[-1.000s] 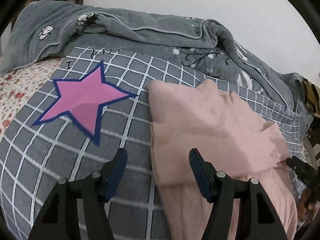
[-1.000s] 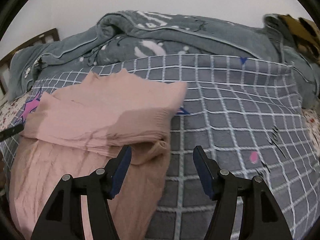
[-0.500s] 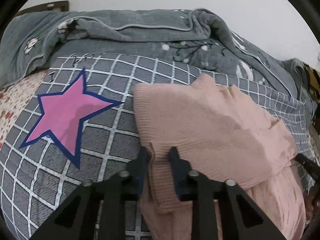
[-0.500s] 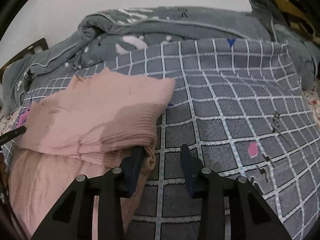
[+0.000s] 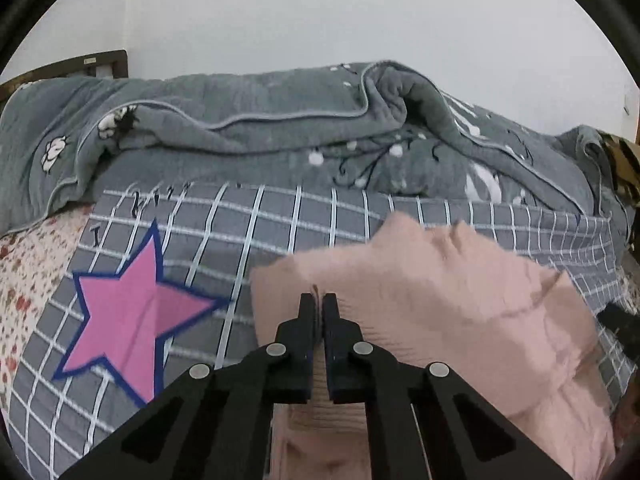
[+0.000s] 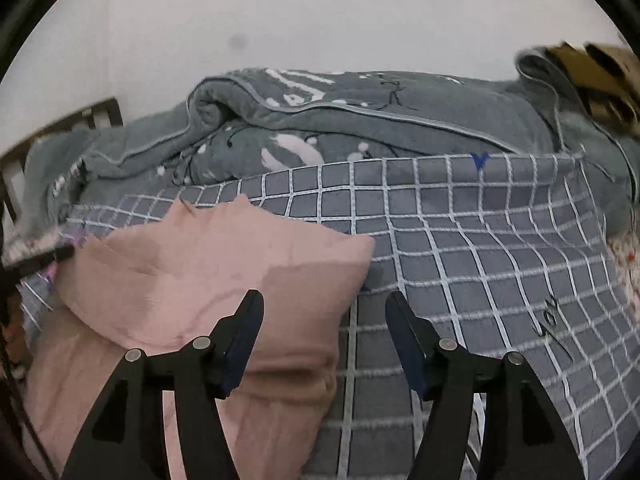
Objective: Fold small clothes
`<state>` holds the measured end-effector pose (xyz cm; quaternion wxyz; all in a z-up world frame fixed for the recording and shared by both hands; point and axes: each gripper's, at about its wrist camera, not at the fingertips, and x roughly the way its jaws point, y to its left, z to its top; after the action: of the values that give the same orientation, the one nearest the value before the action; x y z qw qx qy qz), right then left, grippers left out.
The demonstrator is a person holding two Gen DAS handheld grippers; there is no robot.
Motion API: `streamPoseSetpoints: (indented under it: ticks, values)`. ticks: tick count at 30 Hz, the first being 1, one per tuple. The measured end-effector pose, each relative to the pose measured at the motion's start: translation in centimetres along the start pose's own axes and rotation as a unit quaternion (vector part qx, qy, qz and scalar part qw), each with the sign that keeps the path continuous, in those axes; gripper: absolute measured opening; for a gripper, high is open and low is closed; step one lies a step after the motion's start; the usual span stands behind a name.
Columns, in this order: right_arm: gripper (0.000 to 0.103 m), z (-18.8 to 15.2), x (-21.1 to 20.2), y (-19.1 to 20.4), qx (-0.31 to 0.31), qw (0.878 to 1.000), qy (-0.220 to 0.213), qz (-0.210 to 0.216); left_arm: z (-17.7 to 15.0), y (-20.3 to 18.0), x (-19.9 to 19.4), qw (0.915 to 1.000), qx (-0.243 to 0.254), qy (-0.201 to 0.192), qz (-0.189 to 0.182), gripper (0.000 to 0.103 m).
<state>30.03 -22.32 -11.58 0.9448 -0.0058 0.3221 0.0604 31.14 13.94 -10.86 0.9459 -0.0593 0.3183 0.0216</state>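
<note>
A pink knit garment (image 5: pixel 460 300), partly folded, lies on a grey checked blanket (image 5: pixel 280 216). My left gripper (image 5: pixel 319 304) is shut on a pinch of the garment's left edge, and the ribbed fabric runs down between the fingers. In the right wrist view the same garment (image 6: pixel 208 264) lies at the left. My right gripper (image 6: pixel 324 295) hangs over its right edge with the jaws opening. One finger is above the pink cloth and the other above the blanket (image 6: pixel 480 280), with nothing pinched between them.
A rumpled grey quilt (image 5: pixel 280 120) is heaped along the back against a white wall. The blanket bears a pink star (image 5: pixel 132 320). A floral sheet (image 5: pixel 24 280) shows at the left, a dark wooden headboard (image 5: pixel 80 64) behind it, and leopard-print fabric (image 6: pixel 592 72) at the far right.
The left gripper went from wide open to shut on the garment's left edge and lifted it a little. The right gripper narrowed beside the garment's right edge, then opened again without fabric.
</note>
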Motion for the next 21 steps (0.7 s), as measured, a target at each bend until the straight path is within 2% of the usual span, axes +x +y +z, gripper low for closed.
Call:
streamPoseSetpoints:
  ticks: [3, 5, 8, 10, 11, 12, 13, 14, 15, 21]
  values:
    - [0.062, -1.1, 2.2, -0.3, 0.003, 0.999, 0.044, -0.011, 0.1, 0.2, 0.6, 0.9999, -0.004, -0.003, 0.011, 0.005]
    - [0.062, -1.3, 2.9, -0.7, 0.013, 0.998, 0.063, -0.012, -0.5, 0.4, 1.6, 0.9997, -0.001, 0.013, 0.019, 0.005]
    - [0.068, -1.5, 3.2, -0.8, 0.017, 0.997, 0.067, -0.023, -2.1, 0.5, 2.9, 0.9988, 0.003, 0.042, 0.026, 0.008]
    - [0.068, -1.6, 3.3, -0.5, 0.012, 0.997, 0.069, -0.032, -2.7, 0.6, 2.9, 0.9987, 0.002, 0.044, 0.027, 0.010]
    - [0.068, -1.6, 3.3, -0.4, 0.009, 0.997, 0.069, -0.035, -2.8, 0.5, 2.8, 0.9987, 0.003, 0.043, 0.027, 0.017]
    - [0.068, -1.6, 3.3, -0.3, 0.007, 0.997, 0.069, -0.042, -2.9, 0.4, 2.7, 0.9987, 0.006, 0.043, 0.028, 0.029]
    - [0.069, -1.6, 3.2, -0.2, 0.005, 0.997, 0.067, -0.046, -3.1, 0.2, 2.7, 0.9985, 0.014, 0.043, 0.032, 0.049]
    - [0.069, -1.6, 3.2, -0.1, 0.002, 0.997, 0.065, -0.046, -3.5, 0.0, 2.8, 0.9981, 0.020, 0.042, 0.042, 0.059]
    - [0.069, -1.6, 3.2, 0.0, -0.001, 0.997, 0.063, -0.044, -3.8, -0.3, 3.0, 0.9974, 0.026, 0.041, 0.053, 0.065]
    - [0.069, -1.6, 3.0, 0.5, -0.013, 0.997, 0.055, -0.048, -4.1, -0.8, 3.0, 0.9961, 0.040, 0.041, 0.068, 0.066]
